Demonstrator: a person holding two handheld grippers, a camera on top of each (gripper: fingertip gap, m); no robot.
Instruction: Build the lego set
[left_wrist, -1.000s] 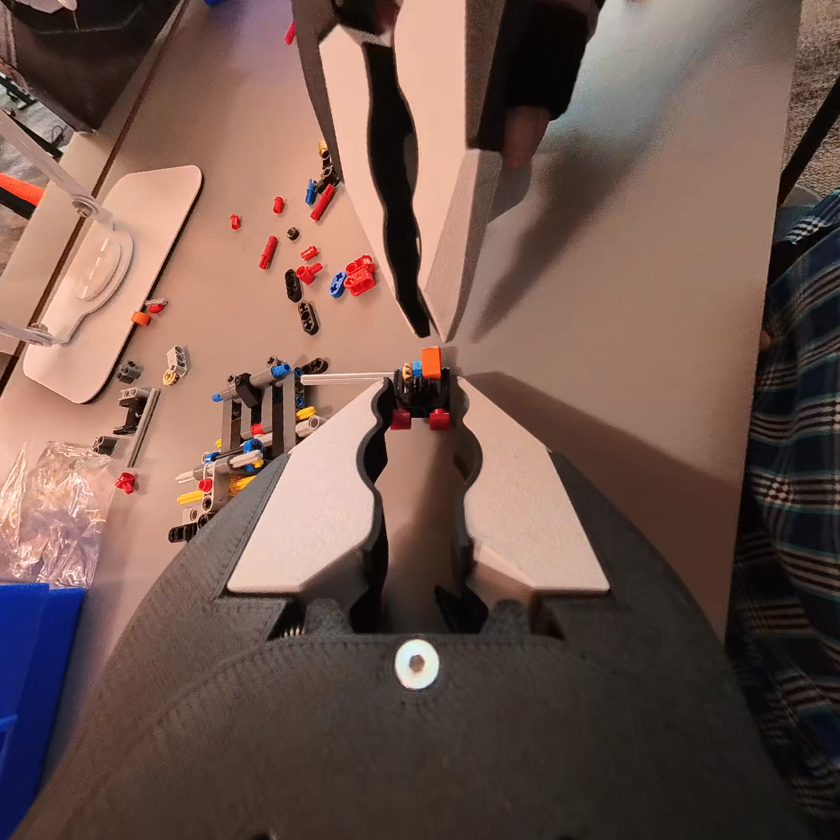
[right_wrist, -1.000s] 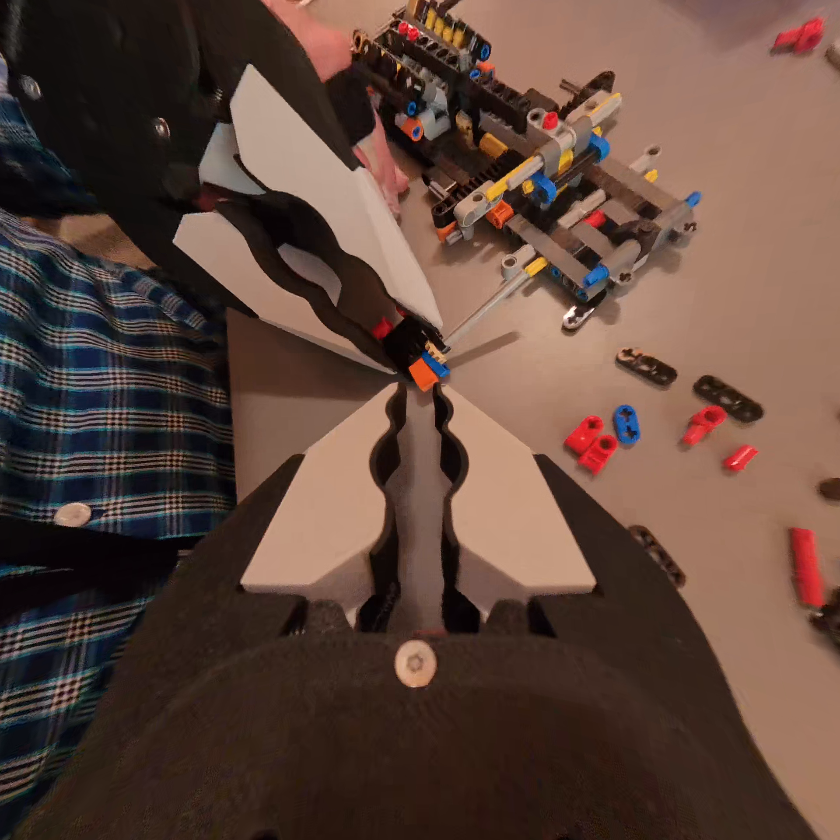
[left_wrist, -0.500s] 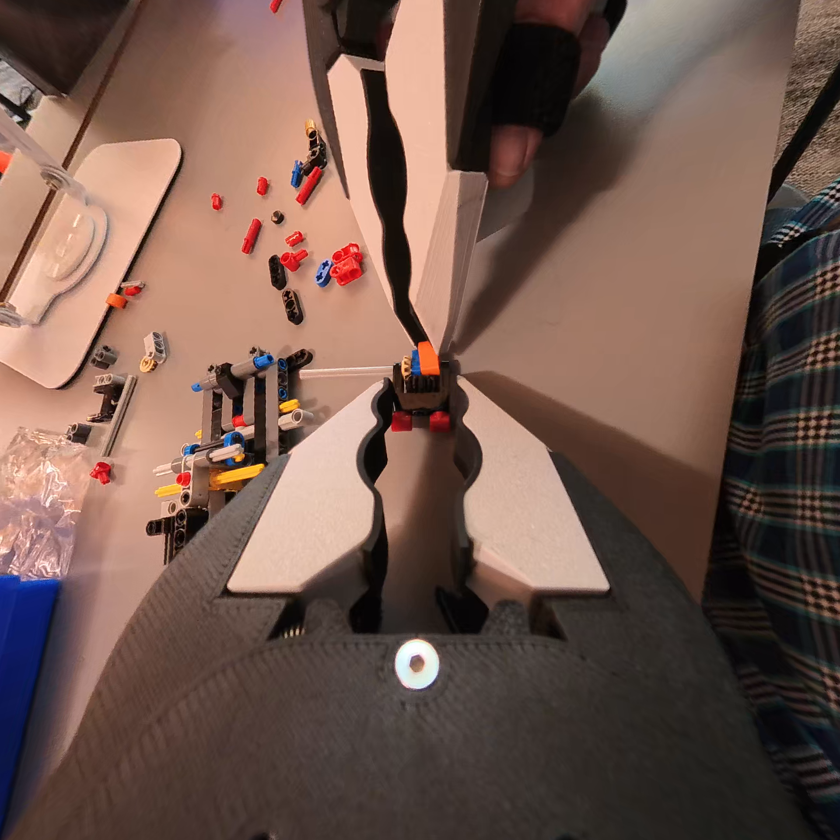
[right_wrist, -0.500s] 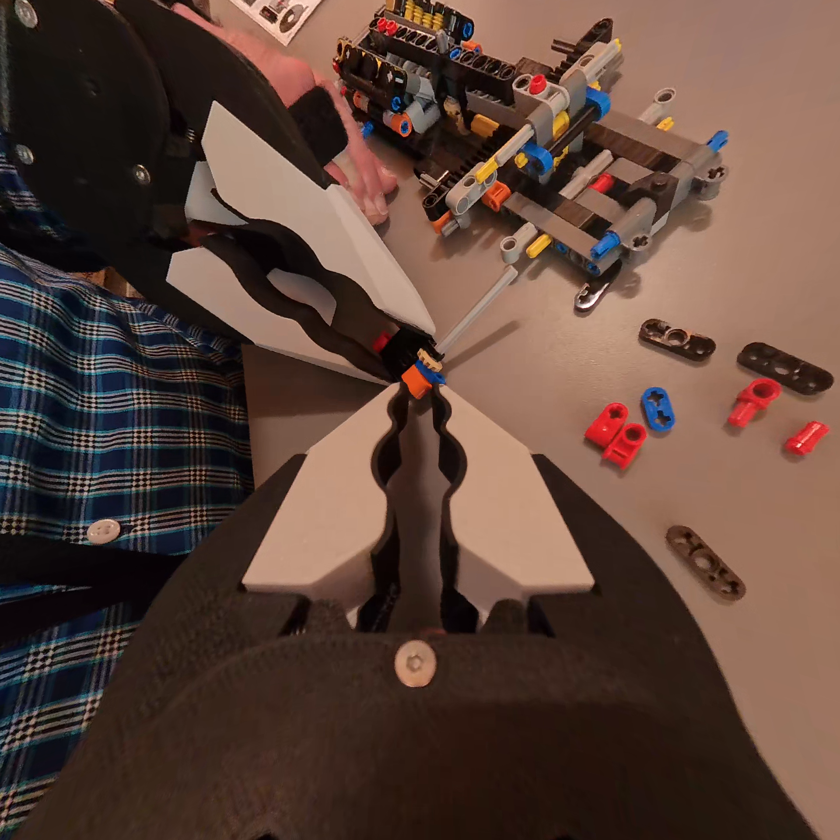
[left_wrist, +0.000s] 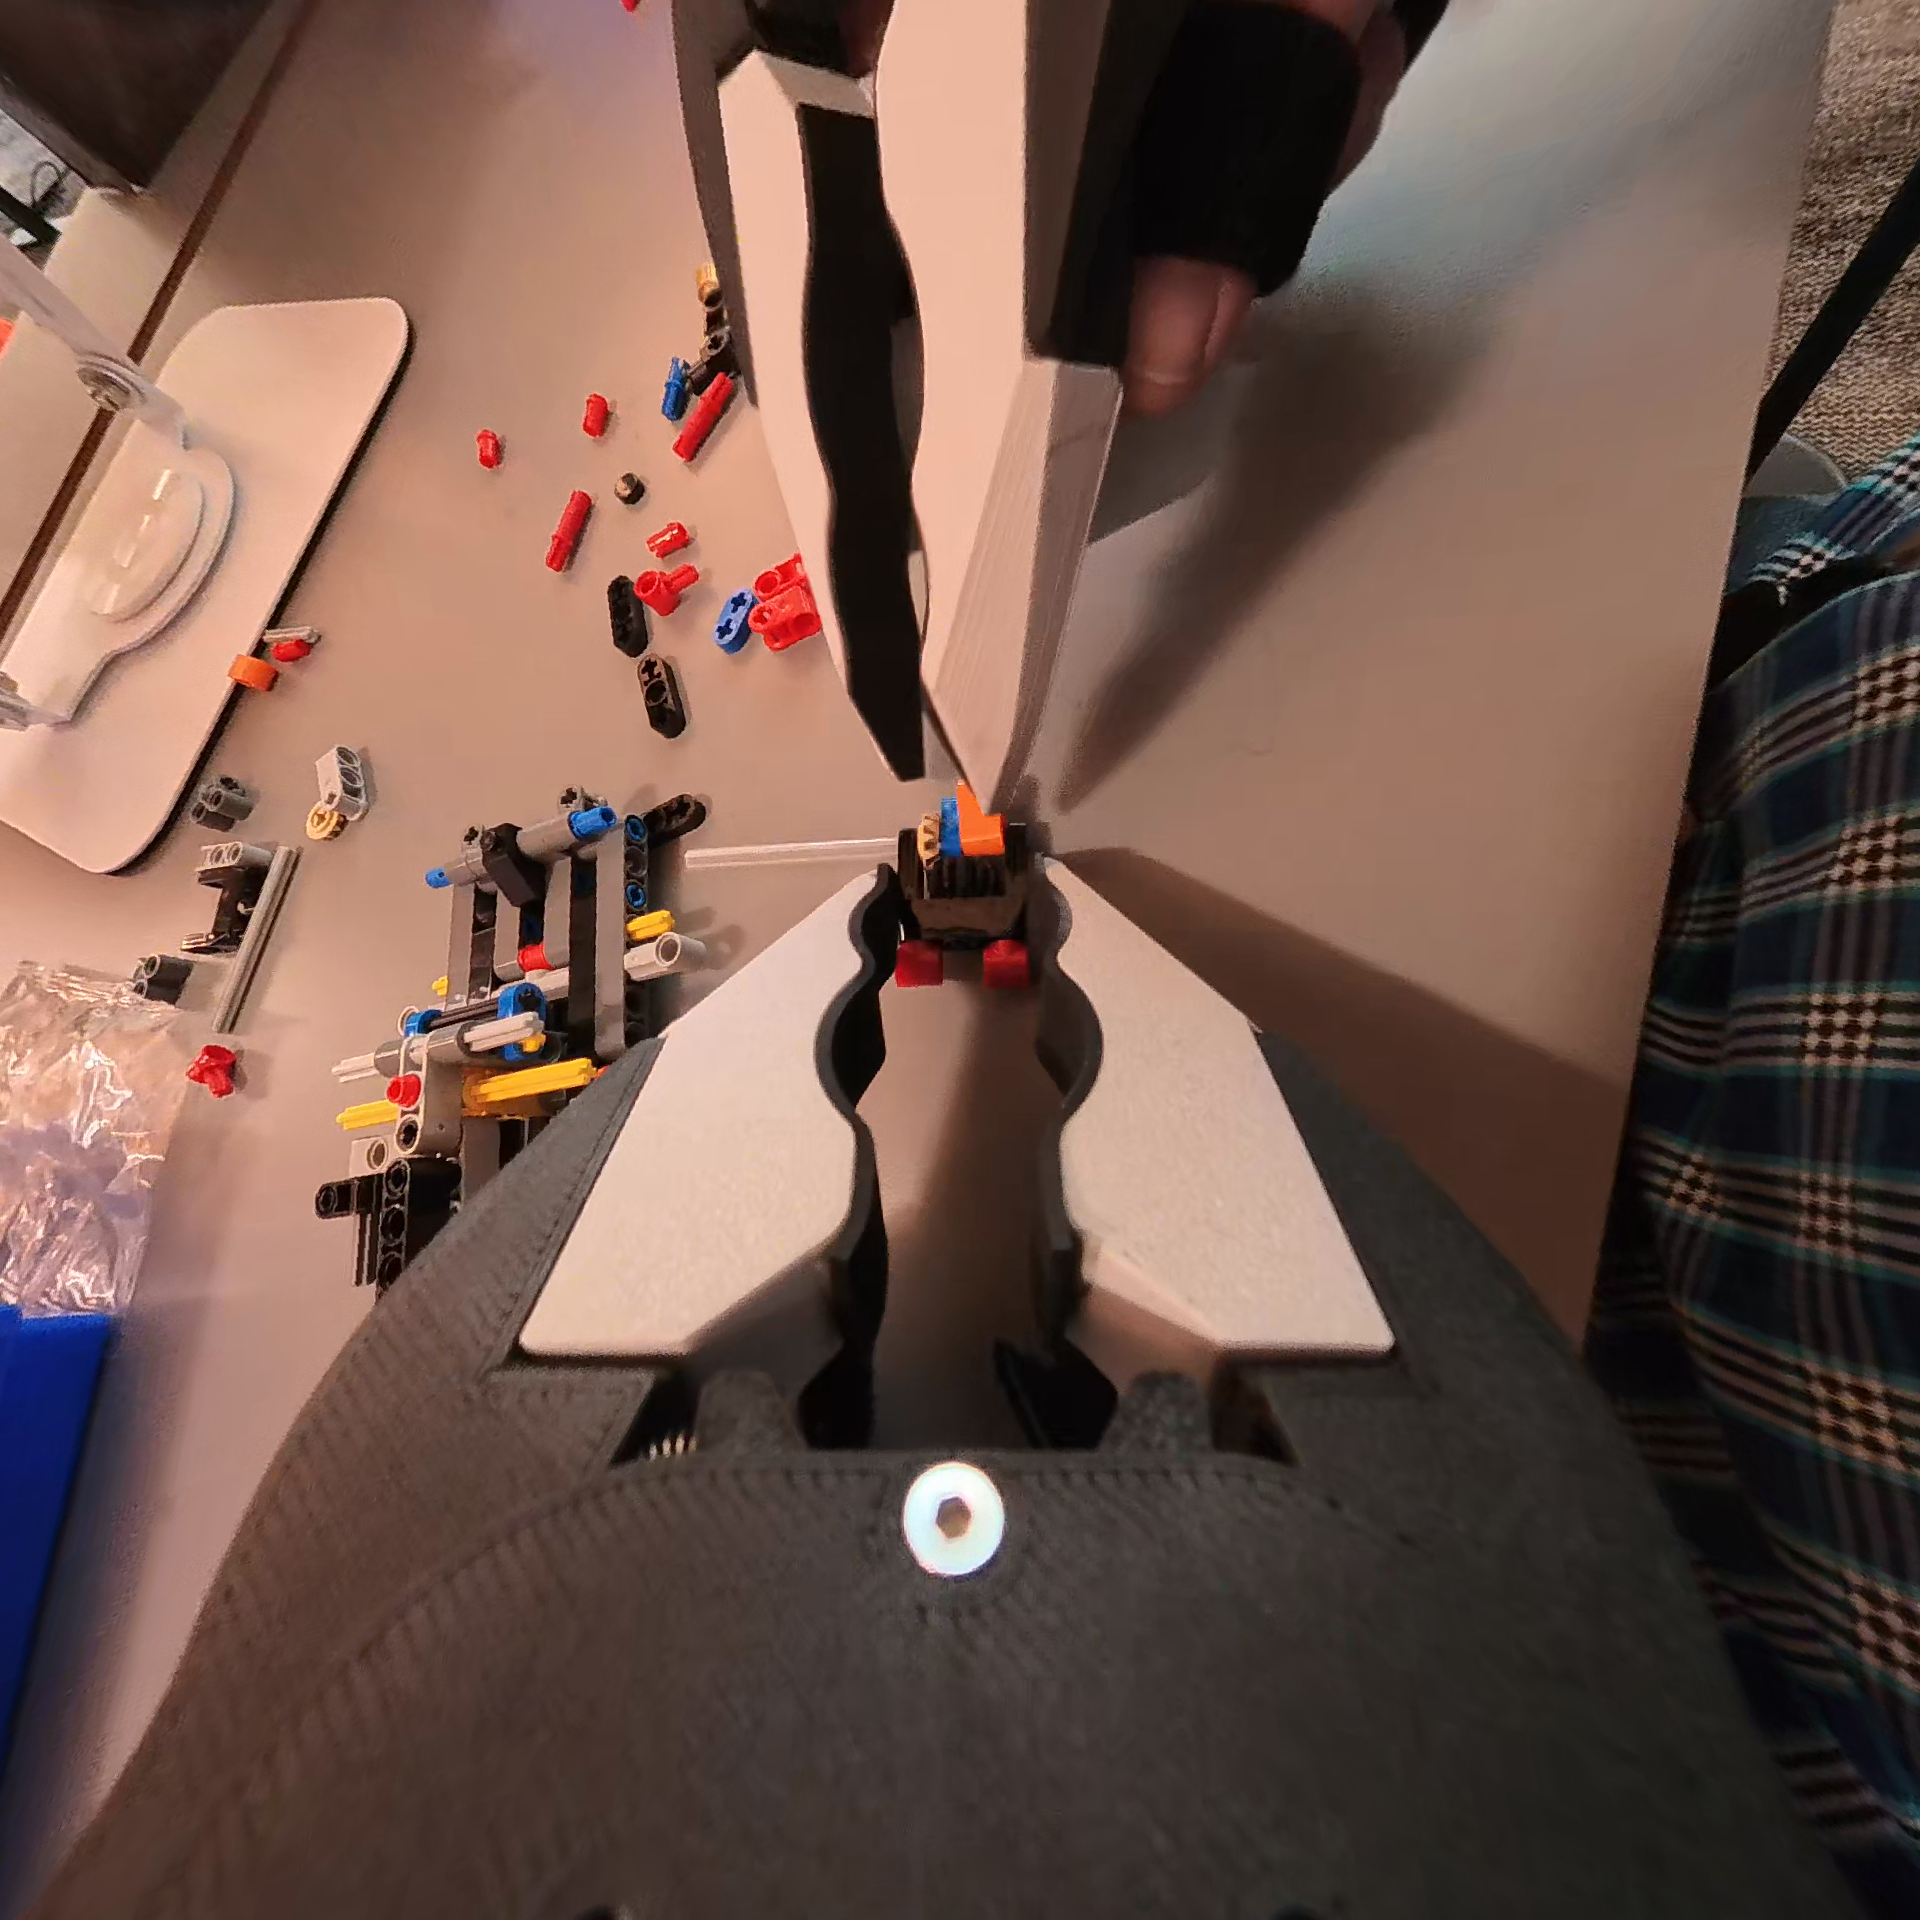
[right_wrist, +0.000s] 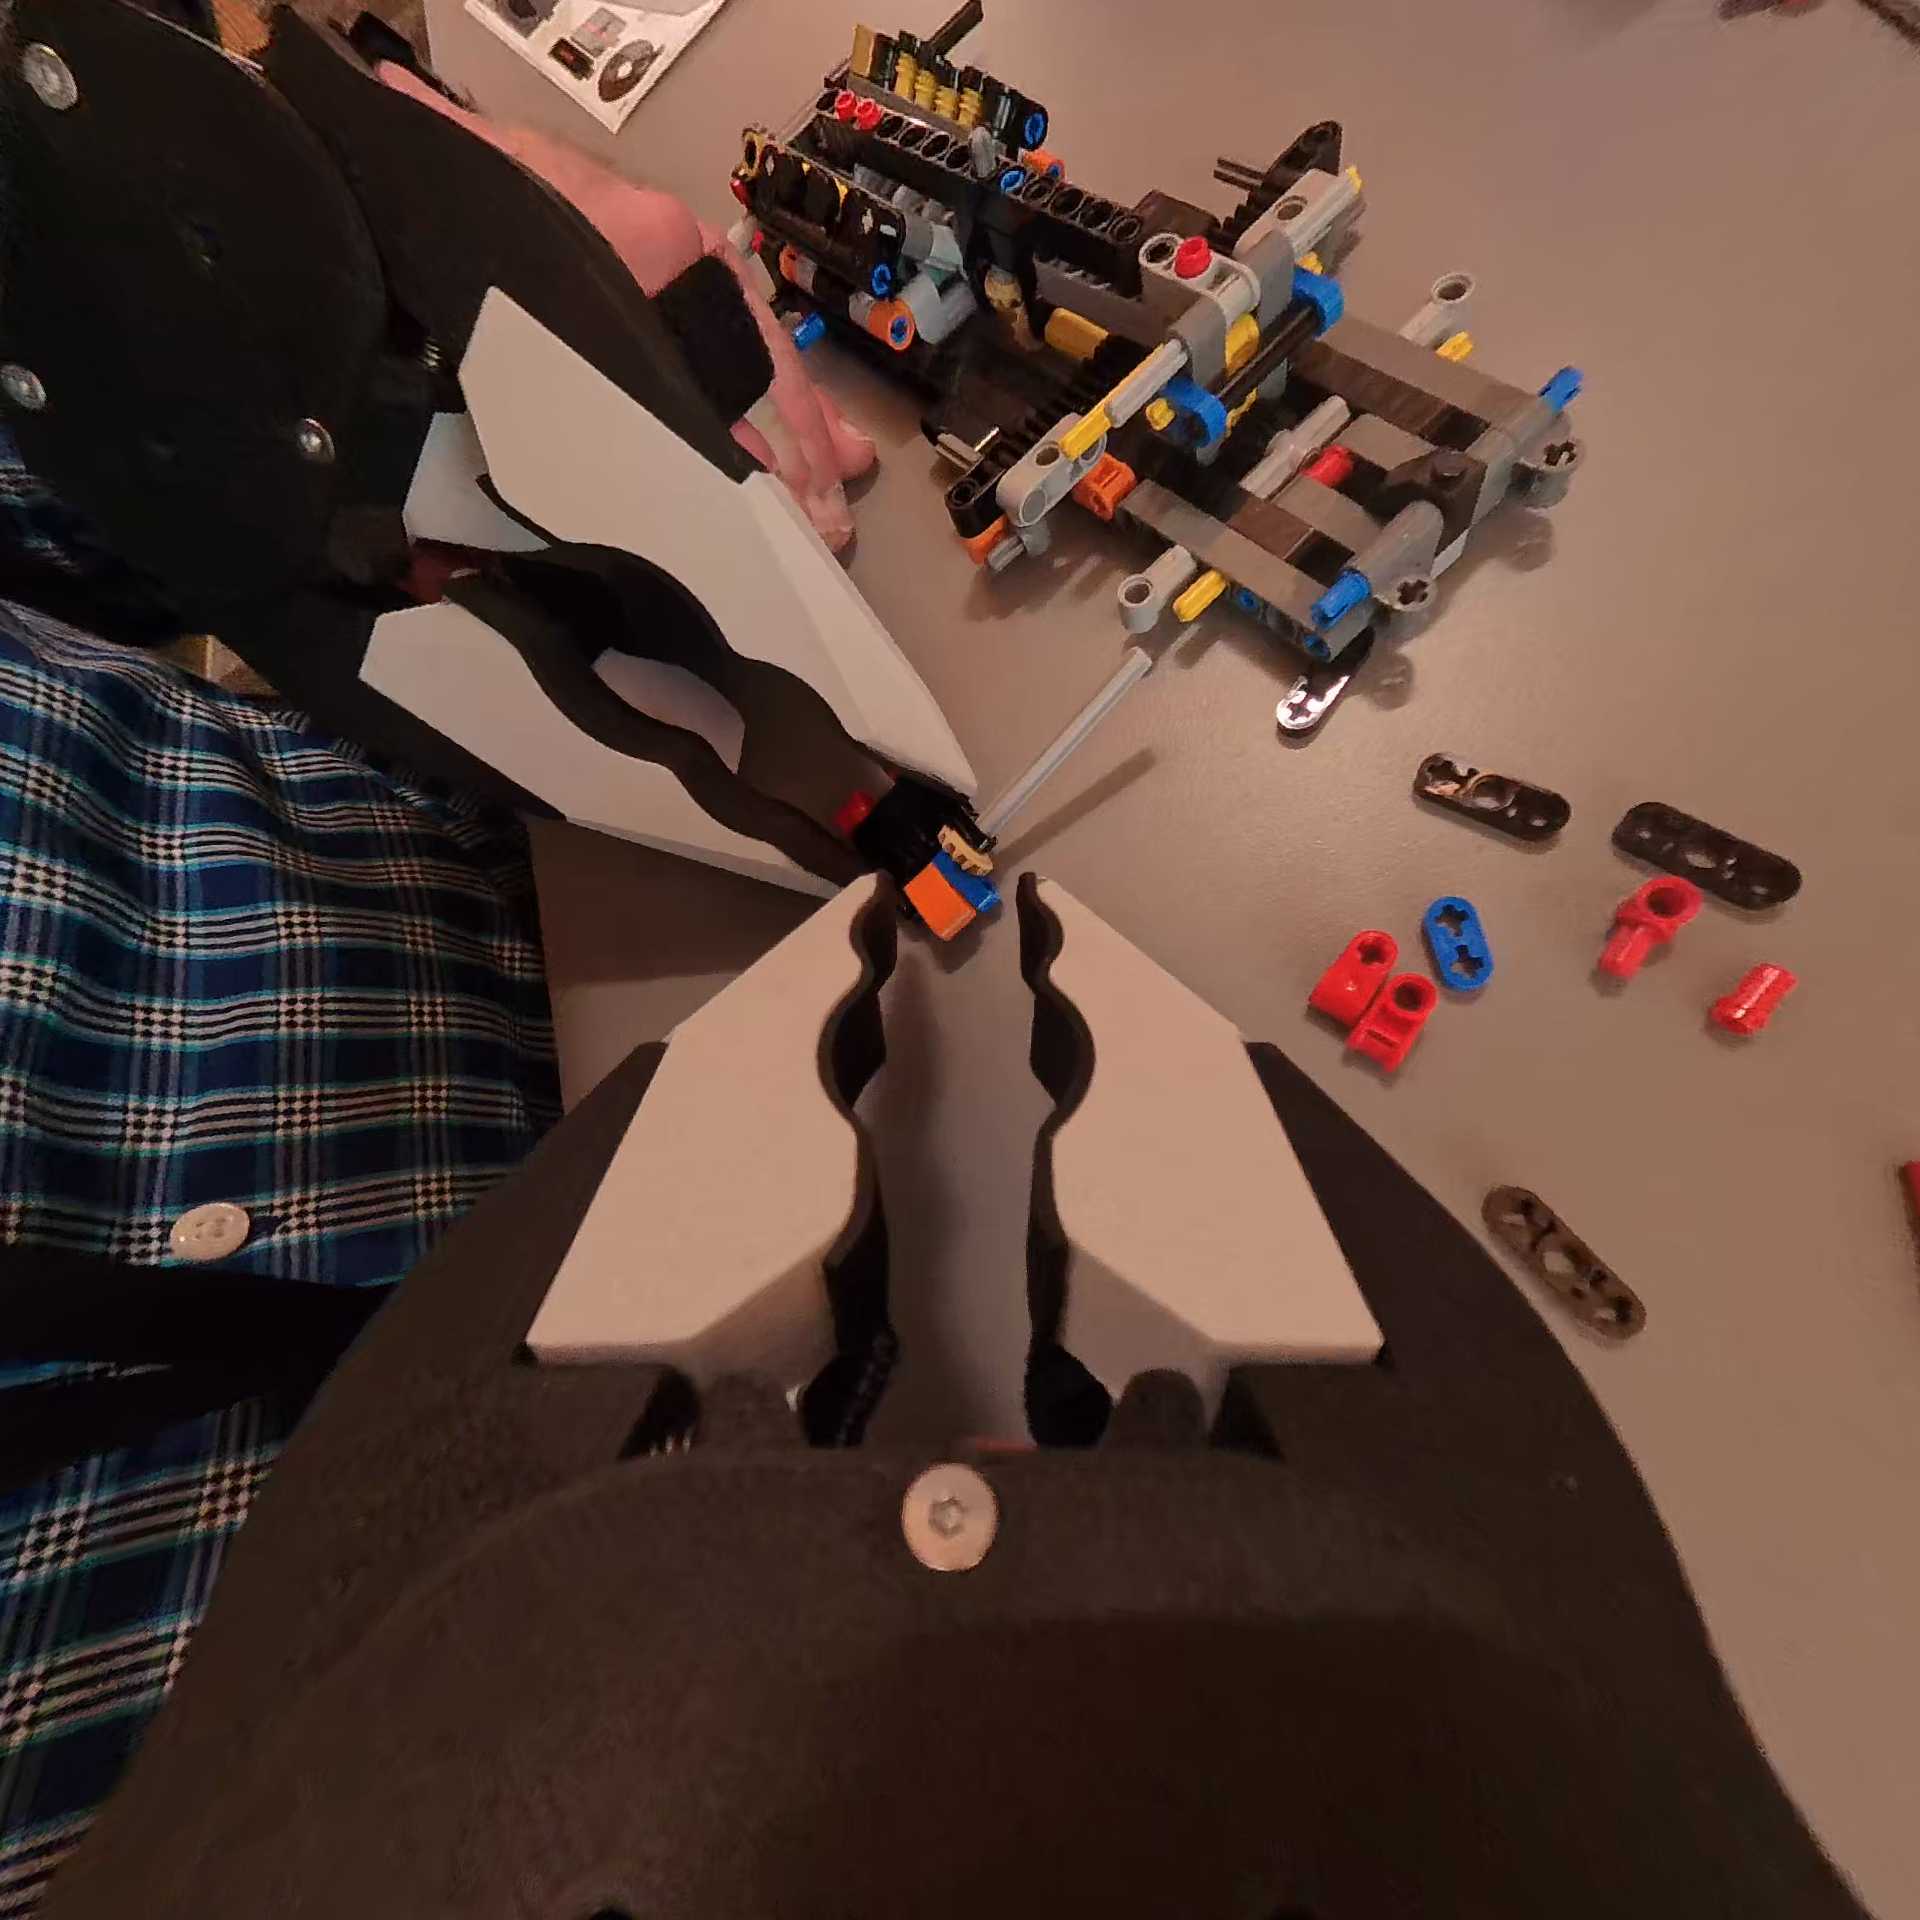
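Grey desk strewn with parts under warm light, plaid sleeve at the edge. Half-built frame of black, grey, yellow and blue beams well apart from both claws, toward the far side in the right wrist view. Left claw clamped on a small black block with two red pegs at its near end, held above the desk. Right claw parted by a narrow gap, gripping nothing, tips just beside the block's capped end. Thin grey rod jutting from the block toward the frame, long axis roughly crosswise to the left claw's fingers. Orange cap with a blue piece and tan gear on the rod's near end, lying straight ahead of the right claw and toward its left finger; right claw plainly the nearer for any push or pinch there. Loose red and blue connectors and black links scattered on the desk, off to the right claw's right.
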